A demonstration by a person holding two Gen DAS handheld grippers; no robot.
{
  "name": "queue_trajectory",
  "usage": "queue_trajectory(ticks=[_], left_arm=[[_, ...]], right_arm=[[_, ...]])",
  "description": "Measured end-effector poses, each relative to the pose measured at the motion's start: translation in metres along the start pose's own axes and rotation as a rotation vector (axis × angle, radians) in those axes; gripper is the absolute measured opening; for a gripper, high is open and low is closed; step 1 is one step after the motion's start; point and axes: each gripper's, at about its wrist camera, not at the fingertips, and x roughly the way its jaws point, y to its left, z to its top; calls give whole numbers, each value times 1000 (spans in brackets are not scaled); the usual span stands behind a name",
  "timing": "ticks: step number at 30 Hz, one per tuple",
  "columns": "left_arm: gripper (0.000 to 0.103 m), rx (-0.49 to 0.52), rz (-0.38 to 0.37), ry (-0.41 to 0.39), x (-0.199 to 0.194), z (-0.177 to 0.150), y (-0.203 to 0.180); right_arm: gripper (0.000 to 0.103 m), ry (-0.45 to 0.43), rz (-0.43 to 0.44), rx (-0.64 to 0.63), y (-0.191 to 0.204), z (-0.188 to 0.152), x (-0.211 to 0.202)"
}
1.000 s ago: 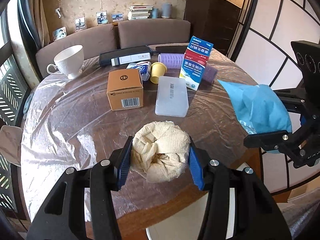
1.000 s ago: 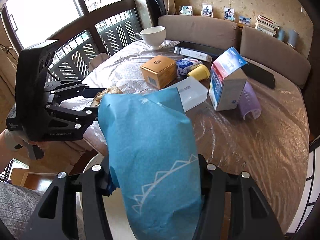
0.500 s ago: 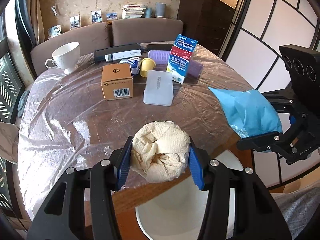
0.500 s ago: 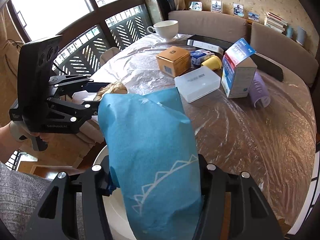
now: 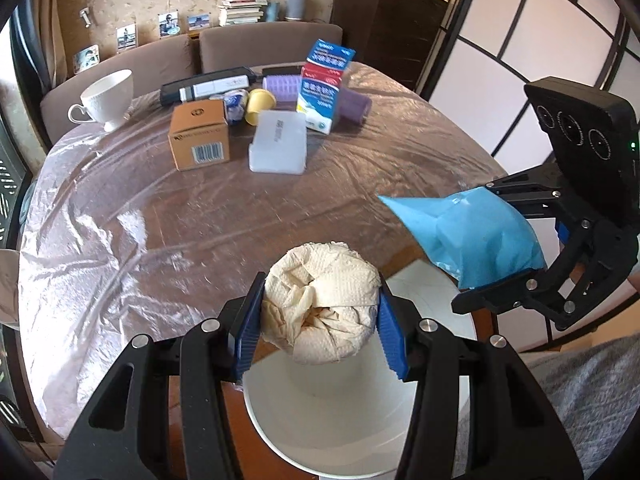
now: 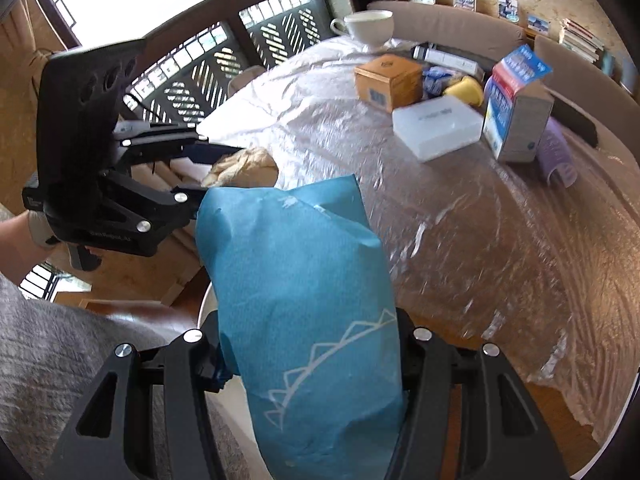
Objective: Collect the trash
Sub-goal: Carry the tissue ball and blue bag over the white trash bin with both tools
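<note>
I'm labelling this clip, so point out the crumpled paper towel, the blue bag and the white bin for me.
crumpled paper towel (image 5: 320, 300), left wrist view, middle of the wad.
blue bag (image 6: 304, 300), right wrist view, middle of its front face.
white bin (image 5: 320, 424), left wrist view, bare inner wall.

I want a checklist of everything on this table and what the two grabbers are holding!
Surface: round wooden table under wrinkled clear plastic sheet.
Job's things: crumpled paper wad and blue packet, both lifted near the table's edge; white bin sits below them.
Clutter: white teacup, brown carton, clear plastic case, yellow cup, blue-and-red box, purple roll, long dark case.
Grippers: left gripper shut on the wad; right gripper shut on the packet.
Cables: nothing seen.
Surroundings: brown bench seat, photos, stacked books, dark cabinet, window railing.
</note>
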Motion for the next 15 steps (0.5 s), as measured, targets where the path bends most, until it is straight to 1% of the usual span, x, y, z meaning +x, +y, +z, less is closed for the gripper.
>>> queue_trajectory(ticks=[7,15], left_arm=[[52,1,-17,31,5,-11,-5],[52,12,-25,66,14,-21,-8]], right_arm=[[55,54,15,7,0,-14,13],[55,89,11,15,-1,-22,25]])
